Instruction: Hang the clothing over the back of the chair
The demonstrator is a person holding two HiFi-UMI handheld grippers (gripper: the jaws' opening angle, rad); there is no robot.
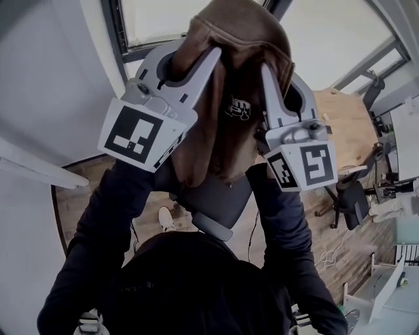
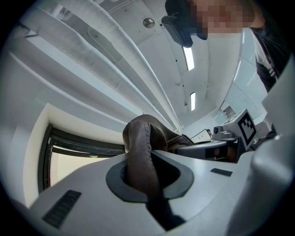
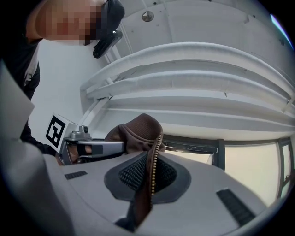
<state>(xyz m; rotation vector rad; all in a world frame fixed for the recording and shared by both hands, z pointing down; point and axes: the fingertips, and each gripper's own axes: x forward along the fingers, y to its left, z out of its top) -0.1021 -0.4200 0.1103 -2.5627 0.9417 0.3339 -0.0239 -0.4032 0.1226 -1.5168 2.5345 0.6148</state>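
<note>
A brown zip-up jacket point(image 1: 229, 85) hangs bunched between my two raised grippers, high over a dark grey office chair point(image 1: 219, 199) that stands just below it. My left gripper point(image 1: 195, 55) is shut on a fold of the jacket point(image 2: 140, 152). My right gripper point(image 1: 280, 80) is shut on the jacket's zipper edge point(image 3: 150, 170). Both grippers tilt upward, toward the ceiling and the window. The jacket's lower part drapes down in front of the chair's back and hides its top.
A wooden table point(image 1: 347, 124) stands at the right, with a second black office chair point(image 1: 353, 199) beside it. A large window point(image 1: 157, 19) is ahead and a white wall point(image 1: 59, 78) at the left. The floor point(image 1: 340, 248) is wood.
</note>
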